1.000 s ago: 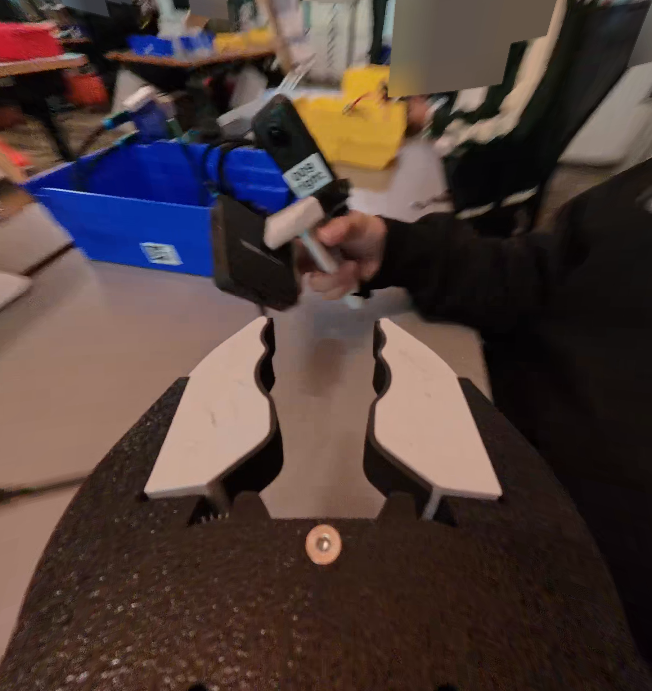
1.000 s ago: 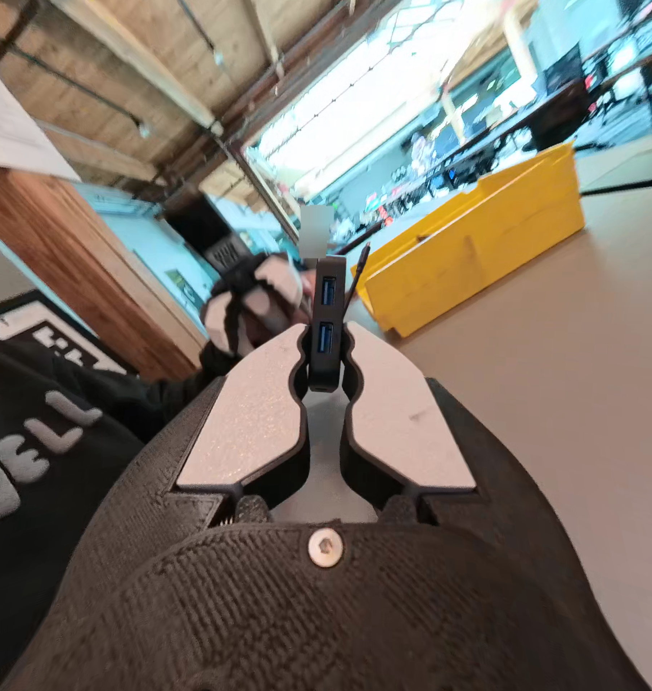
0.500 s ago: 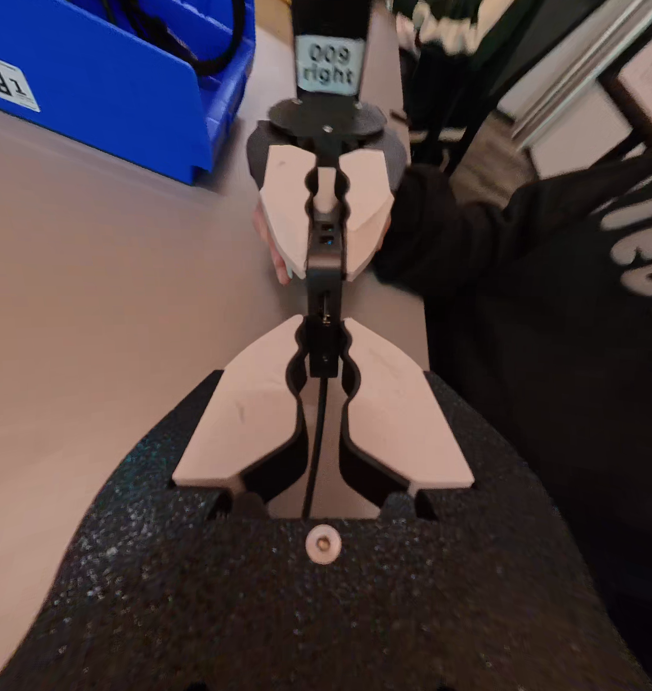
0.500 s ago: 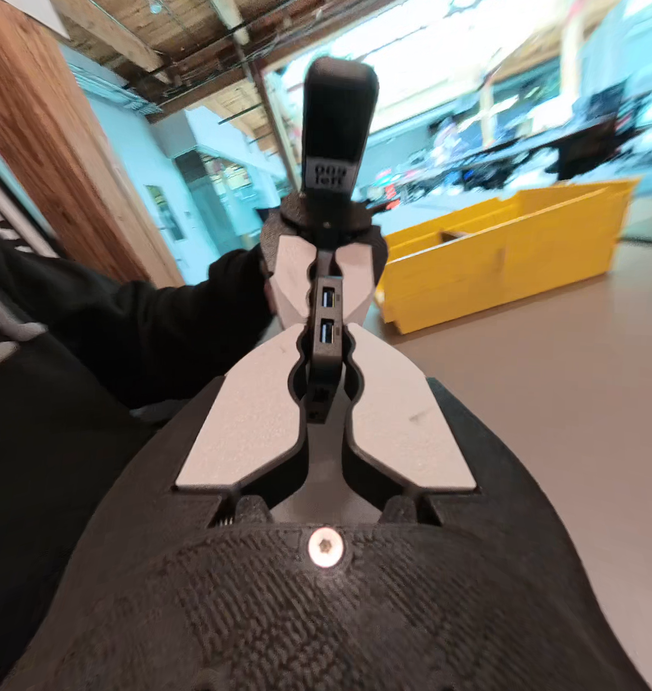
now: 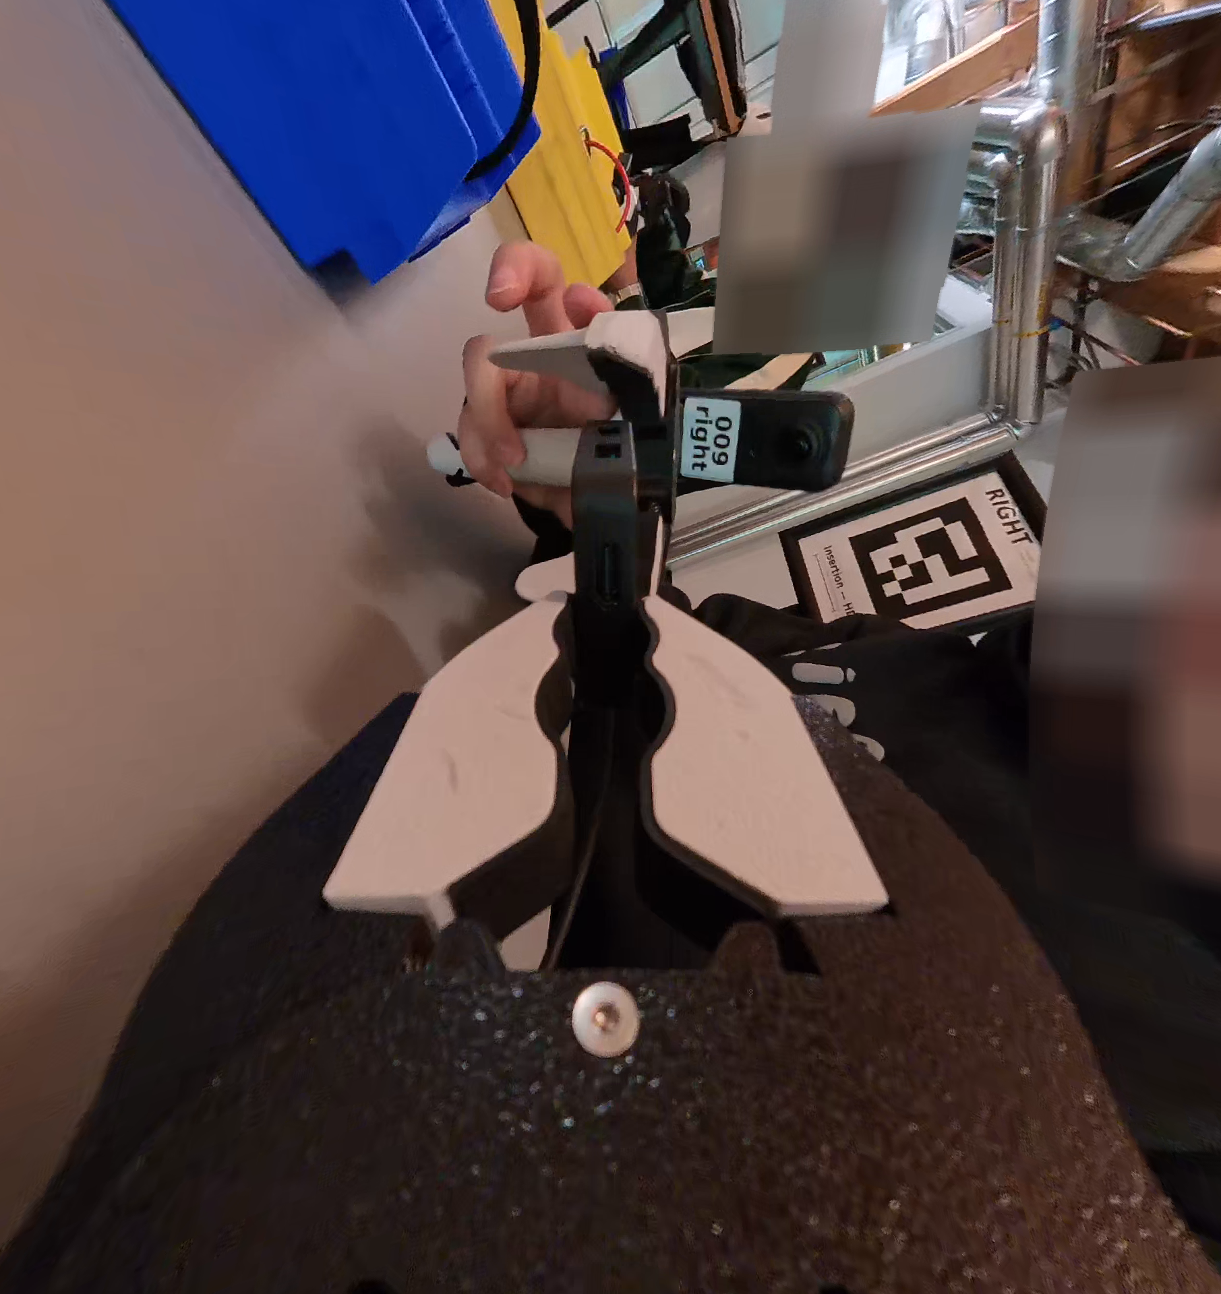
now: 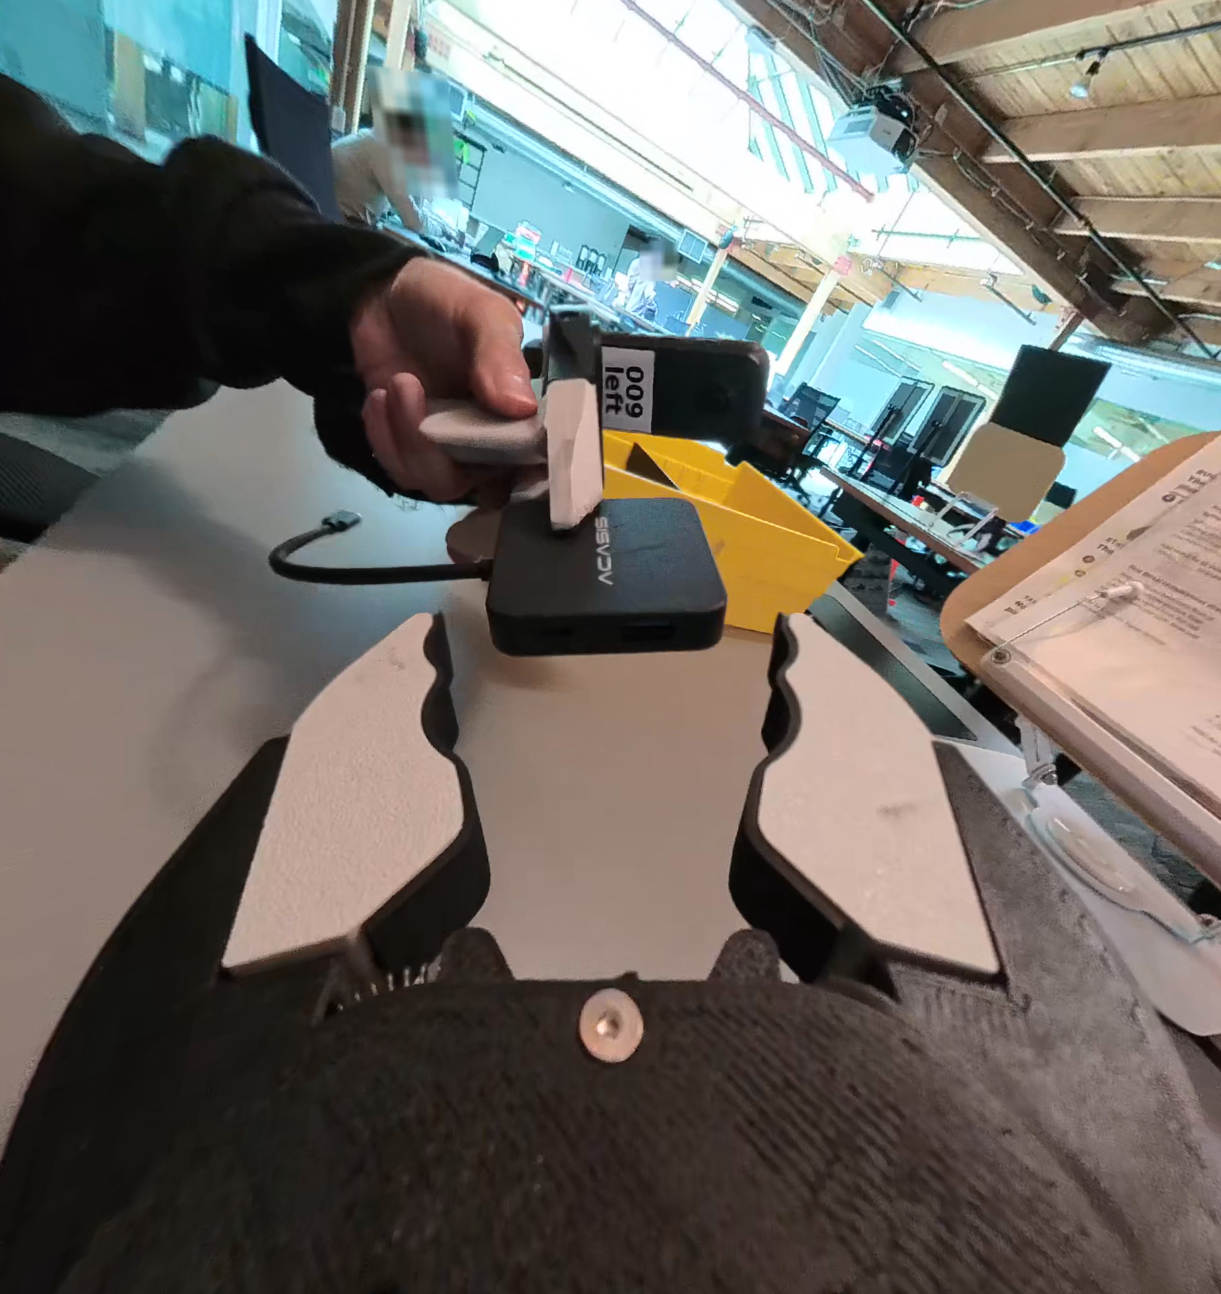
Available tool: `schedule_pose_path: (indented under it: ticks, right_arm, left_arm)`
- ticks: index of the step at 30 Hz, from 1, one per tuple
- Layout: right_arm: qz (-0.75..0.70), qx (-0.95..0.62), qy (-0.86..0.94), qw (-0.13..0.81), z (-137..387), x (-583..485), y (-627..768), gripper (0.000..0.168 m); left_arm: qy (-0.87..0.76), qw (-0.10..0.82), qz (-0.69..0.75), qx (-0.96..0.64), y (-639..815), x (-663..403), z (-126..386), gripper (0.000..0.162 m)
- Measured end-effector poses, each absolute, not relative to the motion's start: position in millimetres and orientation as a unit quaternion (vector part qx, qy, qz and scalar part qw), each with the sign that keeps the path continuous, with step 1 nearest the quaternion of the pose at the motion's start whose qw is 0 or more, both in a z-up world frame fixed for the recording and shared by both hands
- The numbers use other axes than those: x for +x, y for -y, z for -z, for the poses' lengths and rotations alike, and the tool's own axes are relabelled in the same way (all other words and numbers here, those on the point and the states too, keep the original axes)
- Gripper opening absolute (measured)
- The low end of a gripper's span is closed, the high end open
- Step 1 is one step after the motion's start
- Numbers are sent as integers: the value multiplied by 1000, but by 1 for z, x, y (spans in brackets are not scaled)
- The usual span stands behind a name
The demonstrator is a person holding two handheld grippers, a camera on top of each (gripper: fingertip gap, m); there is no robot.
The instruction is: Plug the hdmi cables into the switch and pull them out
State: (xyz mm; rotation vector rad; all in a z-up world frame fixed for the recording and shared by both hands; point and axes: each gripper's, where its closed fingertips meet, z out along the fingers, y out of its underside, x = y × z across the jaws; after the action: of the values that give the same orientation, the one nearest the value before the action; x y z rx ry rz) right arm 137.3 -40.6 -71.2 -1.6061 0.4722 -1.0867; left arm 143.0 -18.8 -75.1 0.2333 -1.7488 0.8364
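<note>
In the right wrist view a hand (image 6: 446,378) grips the left gripper (image 6: 572,490), its jaws clamped on the black switch (image 6: 604,578) — held flat above the table (image 6: 138,630), its short cable (image 6: 355,567) trailing left. A yellow bin (image 6: 754,532) sits behind. The right gripper (image 6: 607,690) hangs just short of the switch, jaws spread wide, holding nothing — a paper stand (image 6: 1119,630) is at far right.

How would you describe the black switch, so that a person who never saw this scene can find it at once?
Start at the yellow bin on the grey table. Just before it hangs the switch, a flat black square box clamped by the left gripper. It alone has port slots along its edge and a short black cable.
</note>
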Motion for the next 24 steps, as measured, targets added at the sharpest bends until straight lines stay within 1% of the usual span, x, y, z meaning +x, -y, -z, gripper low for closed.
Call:
schedule_pose_path:
  ticks: [3,5,6,11,17,20,22,24]
  right_arm:
    - [465,-685,-192,527,77,141,34,88]
    - [465,-679,-187,536,74,139,31,86]
    - [465,-677,-188,539,73,139,31,88]
    - [453,-686,-190,537,77,137,32,75]
    - [443,-703,-221,511,83,142,41,74]
    - [432,-693,-239,525,76,141,41,74]
    - [416,-687,-253,539,76,142,43,74]
    - [418,-674,-272,544,75,143,51,74]
  left_arm:
    - [738,561,-360,104,23,136,74,13]
    - [742,557,-358,101,25,131,76,13]
    - [742,559,-356,102,26,129,76,14]
    - [741,567,-344,102,28,121,78,14]
    - [741,551,-366,117,37,125,80,14]
    - [724,557,-391,113,39,126,72,15]
    - [738,516,-421,107,40,133,68,19]
    - [750,455,-470,95,38,150,50,34]
